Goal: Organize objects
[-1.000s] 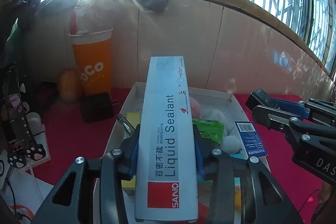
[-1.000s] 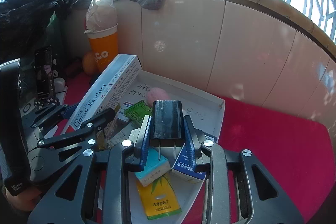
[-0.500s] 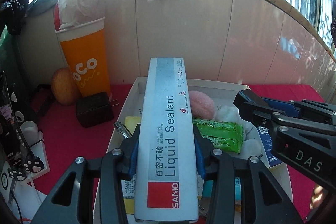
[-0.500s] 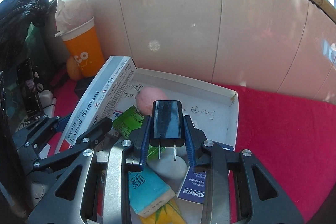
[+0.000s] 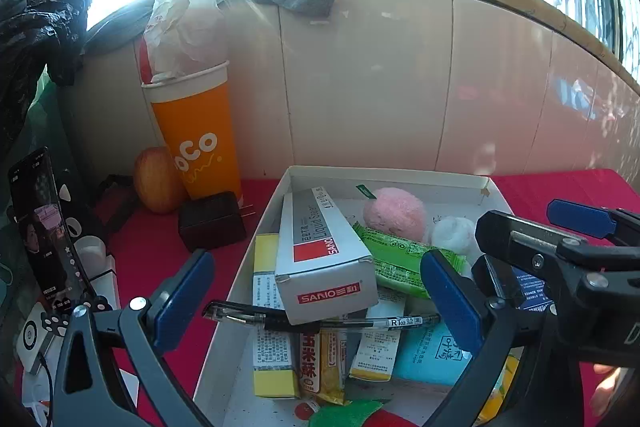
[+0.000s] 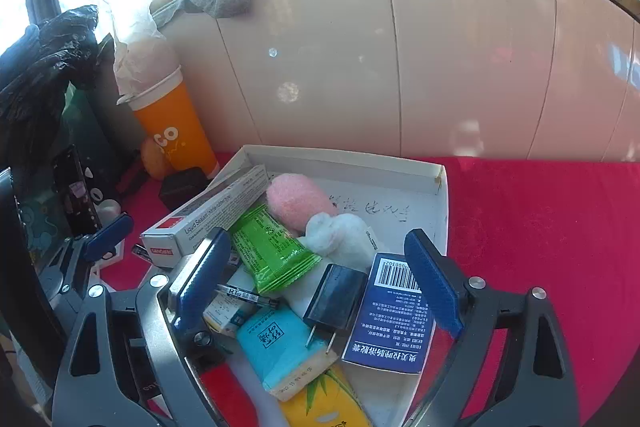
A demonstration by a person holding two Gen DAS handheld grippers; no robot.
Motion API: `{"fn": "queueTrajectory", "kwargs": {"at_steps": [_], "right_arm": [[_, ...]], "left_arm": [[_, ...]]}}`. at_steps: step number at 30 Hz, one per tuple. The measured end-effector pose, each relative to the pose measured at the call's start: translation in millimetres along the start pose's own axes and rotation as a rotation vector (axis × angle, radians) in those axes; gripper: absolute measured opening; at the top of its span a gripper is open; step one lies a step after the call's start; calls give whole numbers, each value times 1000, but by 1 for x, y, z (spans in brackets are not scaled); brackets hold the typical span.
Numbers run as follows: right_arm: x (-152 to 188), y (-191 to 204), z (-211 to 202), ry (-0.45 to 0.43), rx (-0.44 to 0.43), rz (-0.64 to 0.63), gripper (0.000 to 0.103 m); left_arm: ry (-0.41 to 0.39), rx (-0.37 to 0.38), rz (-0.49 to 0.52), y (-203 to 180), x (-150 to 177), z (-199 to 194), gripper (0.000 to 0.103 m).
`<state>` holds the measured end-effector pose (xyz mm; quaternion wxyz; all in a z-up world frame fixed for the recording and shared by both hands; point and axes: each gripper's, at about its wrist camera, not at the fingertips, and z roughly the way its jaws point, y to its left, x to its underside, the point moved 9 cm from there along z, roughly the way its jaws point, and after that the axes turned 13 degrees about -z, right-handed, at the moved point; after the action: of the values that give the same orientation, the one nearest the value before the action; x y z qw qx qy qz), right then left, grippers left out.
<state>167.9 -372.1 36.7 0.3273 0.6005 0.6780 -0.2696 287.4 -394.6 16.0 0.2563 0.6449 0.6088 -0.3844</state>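
The pen [image 5: 320, 321] runs under the sealant box [image 5: 324, 259], its middle hidden; small packet print unreadable.

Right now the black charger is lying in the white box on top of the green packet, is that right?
Not quite. The right wrist view shows the charger in the box, but lying on the teal packet beside the blue carton. The green packet lies apart from it.

Red-covered table [image 6: 540, 227] with white box tray [image 6: 438, 183], orange cup [image 5: 196, 135], apple [image 5: 154, 181], black charger [image 5: 210, 221].
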Motion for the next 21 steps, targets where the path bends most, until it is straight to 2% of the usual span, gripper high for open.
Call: {"fn": "queueTrajectory", "kwargs": {"at_steps": [3, 9, 14, 21], "right_arm": [[6, -5, -4, -1, 1, 20, 102], [16, -12, -24, -35, 6, 32, 102], [25, -18, -52, -87, 56, -1, 102], [41, -30, -104, -186, 151, -60, 102]], "left_arm": [[-6, -2, -1, 0, 1, -7, 103], [-32, -2, -33, 0, 4, -28, 103], [-47, 29, -80, -1, 11, -52, 103], [-120, -18, -65, -5, 14, -97, 103]]}}
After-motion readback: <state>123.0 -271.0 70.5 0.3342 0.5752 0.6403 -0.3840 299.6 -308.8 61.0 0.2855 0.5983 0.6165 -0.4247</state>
